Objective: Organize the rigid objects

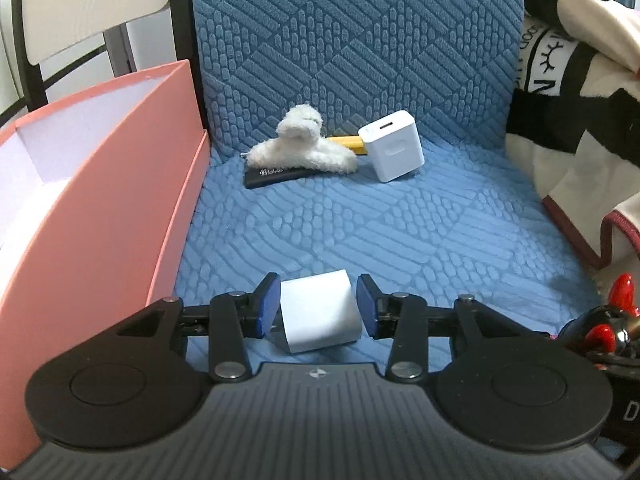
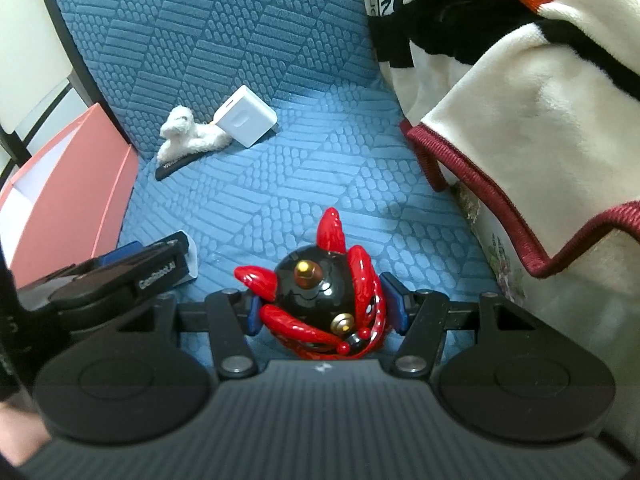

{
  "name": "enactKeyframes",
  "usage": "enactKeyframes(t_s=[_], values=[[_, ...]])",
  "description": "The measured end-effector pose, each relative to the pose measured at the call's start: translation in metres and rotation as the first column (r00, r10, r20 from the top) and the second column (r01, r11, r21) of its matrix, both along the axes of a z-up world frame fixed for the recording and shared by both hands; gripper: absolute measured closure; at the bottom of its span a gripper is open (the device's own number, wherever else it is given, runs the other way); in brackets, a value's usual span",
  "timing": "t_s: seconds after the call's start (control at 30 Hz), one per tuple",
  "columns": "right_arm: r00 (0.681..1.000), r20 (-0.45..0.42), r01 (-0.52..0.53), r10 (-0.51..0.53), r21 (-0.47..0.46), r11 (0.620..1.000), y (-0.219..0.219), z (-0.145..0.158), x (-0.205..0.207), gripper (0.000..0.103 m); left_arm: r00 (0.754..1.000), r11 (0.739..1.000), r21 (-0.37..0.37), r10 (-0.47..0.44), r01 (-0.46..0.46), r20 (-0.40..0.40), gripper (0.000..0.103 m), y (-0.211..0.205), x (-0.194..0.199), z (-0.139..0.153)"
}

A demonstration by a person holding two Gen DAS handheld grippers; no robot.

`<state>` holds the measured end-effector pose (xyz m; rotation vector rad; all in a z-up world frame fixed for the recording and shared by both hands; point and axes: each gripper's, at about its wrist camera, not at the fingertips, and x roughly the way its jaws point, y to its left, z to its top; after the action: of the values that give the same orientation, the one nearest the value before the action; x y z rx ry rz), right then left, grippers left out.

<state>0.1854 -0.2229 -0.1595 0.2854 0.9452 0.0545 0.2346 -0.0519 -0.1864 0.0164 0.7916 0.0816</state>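
Note:
My left gripper (image 1: 319, 304) has its blue pads on both sides of a small white block (image 1: 320, 312) on the blue seat cushion (image 1: 400, 232); a narrow gap shows at each pad. My right gripper (image 2: 325, 304) is shut on a black and red ball-shaped toy (image 2: 324, 300). At the back of the seat lie a white fluffy hair claw (image 1: 304, 148), a black flat case (image 1: 272, 176) under it, a yellow stick (image 1: 348, 142) and a white charger cube (image 1: 394, 150). An open pink box (image 1: 100, 200) stands at the left.
A cream, black and red-trimmed blanket (image 2: 520, 120) is piled along the right side of the seat. The blue padded backrest (image 1: 352, 40) rises behind the objects. The left gripper shows in the right wrist view (image 2: 160, 264) at the lower left.

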Motion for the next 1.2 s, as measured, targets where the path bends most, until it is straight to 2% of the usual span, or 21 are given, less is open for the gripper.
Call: enactKeyframes(t_s=[0.2,0.33,0.73,0.93,1.2], values=[[1.000,0.003,0.000,0.000,-0.017,1.000,0.001,-0.001,0.000,0.042,1.000,1.000,0.008,-0.001,0.001,-0.004,0.055,0.000,-0.001,0.000],[1.000,0.005,-0.003,0.004,-0.025,1.000,0.002,0.000,0.000,0.042,1.000,1.000,-0.017,0.013,-0.013,-0.010,0.056,0.004,-0.004,0.001],[0.998,0.026,-0.052,0.053,-0.055,0.997,0.009,0.009,-0.007,0.042,0.997,0.986,-0.159,0.035,-0.044,-0.063,0.057,0.025,-0.026,0.012],[0.998,0.000,-0.060,0.060,-0.019,0.998,0.006,0.016,-0.018,0.042,0.996,0.983,-0.181,0.019,-0.033,-0.082,0.057,0.030,-0.048,0.025],[0.997,-0.021,-0.077,0.077,0.001,0.997,0.000,0.040,-0.034,0.042,0.995,0.974,-0.225,0.001,-0.023,-0.098,0.057,0.042,-0.069,0.058]])
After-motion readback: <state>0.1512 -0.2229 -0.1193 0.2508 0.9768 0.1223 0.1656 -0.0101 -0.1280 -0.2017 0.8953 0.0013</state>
